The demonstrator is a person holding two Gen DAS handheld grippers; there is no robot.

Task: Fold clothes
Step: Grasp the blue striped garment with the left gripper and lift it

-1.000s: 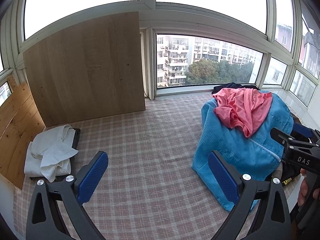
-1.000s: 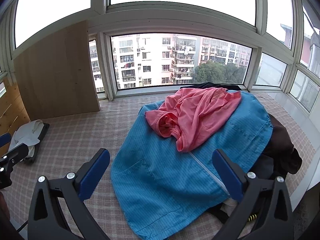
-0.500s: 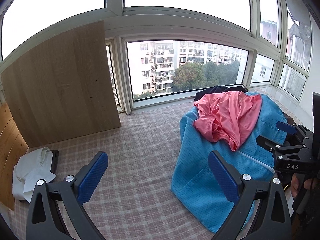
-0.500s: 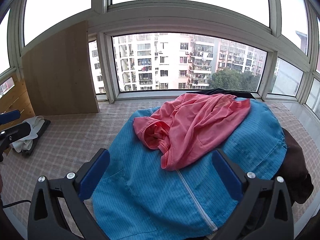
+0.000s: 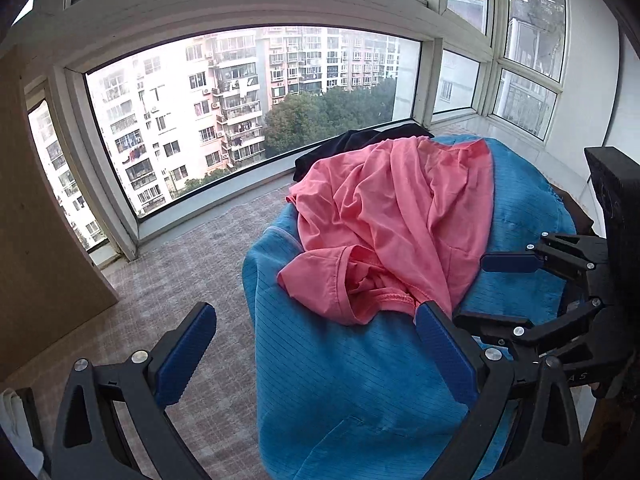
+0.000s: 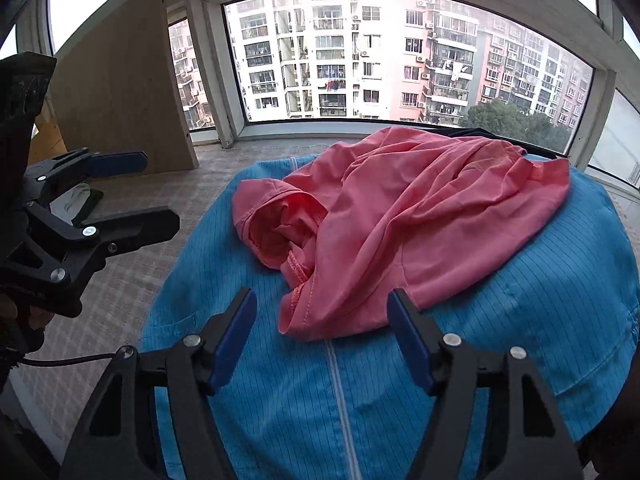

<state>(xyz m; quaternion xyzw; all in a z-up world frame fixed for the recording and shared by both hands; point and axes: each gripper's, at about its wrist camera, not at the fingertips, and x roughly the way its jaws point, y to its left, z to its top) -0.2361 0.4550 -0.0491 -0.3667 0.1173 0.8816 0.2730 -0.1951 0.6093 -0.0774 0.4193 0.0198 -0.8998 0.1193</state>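
Your right tool (image 6: 322,340) is closing, nothing gripped, at the pink shirt's (image 6: 400,216) hem, left tool (image 5: 316,344) wide, ready to lift.

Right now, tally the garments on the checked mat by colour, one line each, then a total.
Pink: 1, the pink shirt on top of the pile
Blue: 1, the blue jacket under it
Dark: 1, a dark garment behind, partly hidden
White: 1, white cloth near the wooden board
Total: 4
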